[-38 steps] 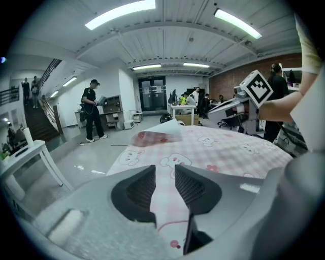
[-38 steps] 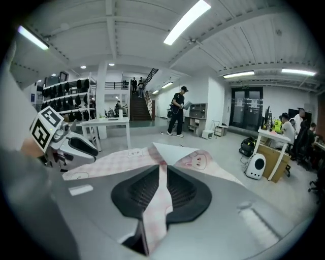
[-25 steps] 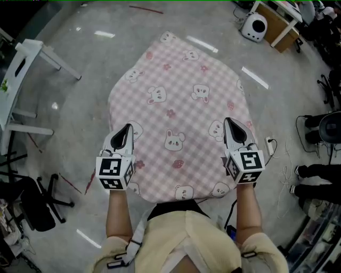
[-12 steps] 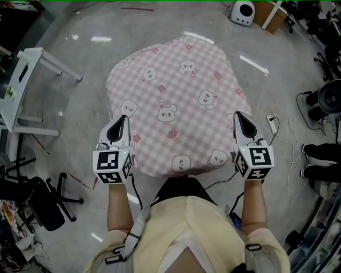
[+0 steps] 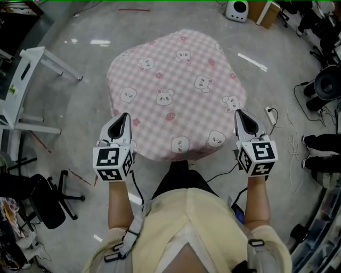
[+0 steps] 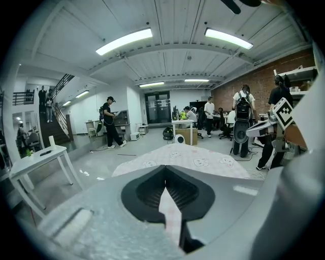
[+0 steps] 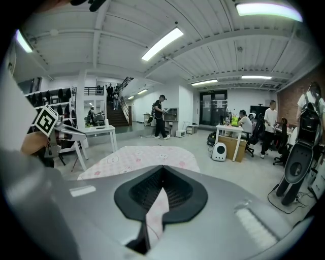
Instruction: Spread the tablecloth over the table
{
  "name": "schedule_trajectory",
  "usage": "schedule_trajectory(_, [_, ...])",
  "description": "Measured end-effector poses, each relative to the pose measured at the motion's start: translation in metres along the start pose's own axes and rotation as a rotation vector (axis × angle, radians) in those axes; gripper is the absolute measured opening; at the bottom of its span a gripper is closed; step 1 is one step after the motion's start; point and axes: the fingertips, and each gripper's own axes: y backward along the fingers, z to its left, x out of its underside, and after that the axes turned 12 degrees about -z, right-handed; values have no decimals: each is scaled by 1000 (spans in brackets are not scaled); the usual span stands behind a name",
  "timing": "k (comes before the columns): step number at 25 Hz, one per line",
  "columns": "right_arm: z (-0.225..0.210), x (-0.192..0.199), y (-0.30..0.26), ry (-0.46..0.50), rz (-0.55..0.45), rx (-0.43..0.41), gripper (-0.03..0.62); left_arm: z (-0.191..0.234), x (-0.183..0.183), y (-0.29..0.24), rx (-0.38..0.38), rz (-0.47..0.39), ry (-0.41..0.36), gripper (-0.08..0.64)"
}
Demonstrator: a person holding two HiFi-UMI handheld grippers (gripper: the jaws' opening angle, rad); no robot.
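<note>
A pink checked tablecloth (image 5: 176,90) with small animal prints hangs spread out above the grey floor, and no table shows under it. My left gripper (image 5: 123,117) is shut on its near left corner. My right gripper (image 5: 239,114) is shut on its near right corner. In the left gripper view a strip of the cloth (image 6: 170,208) is pinched between the closed jaws, and the rest of the tablecloth (image 6: 183,158) stretches ahead. The right gripper view shows the same: a pinched strip (image 7: 156,210) and the tablecloth (image 7: 137,157) beyond it.
A white table (image 5: 29,66) stands at the left and a black office chair (image 5: 40,205) at the lower left. A power strip (image 5: 271,114) and cables lie on the floor at the right. A white device (image 5: 236,9) sits at the far end. Several people stand farther back.
Both grippers have drawn back toward me and a little apart, taking the cloth along. Its near edge now stretches between them, and more bare floor shows in front of me.
</note>
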Motion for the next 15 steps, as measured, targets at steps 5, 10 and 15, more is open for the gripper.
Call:
schedule_trajectory(5, [8,10,25,-22,18,-13,3,-17,13,32,18,45,-3,2])
schedule_trajectory(10, [21,17,42,-40,27,-10,3,-17,26,54,20,90,-10,3])
schedule_trajectory(15, [43,21,49,-37,52,18,3,-9,29,48,73,85,-24,2])
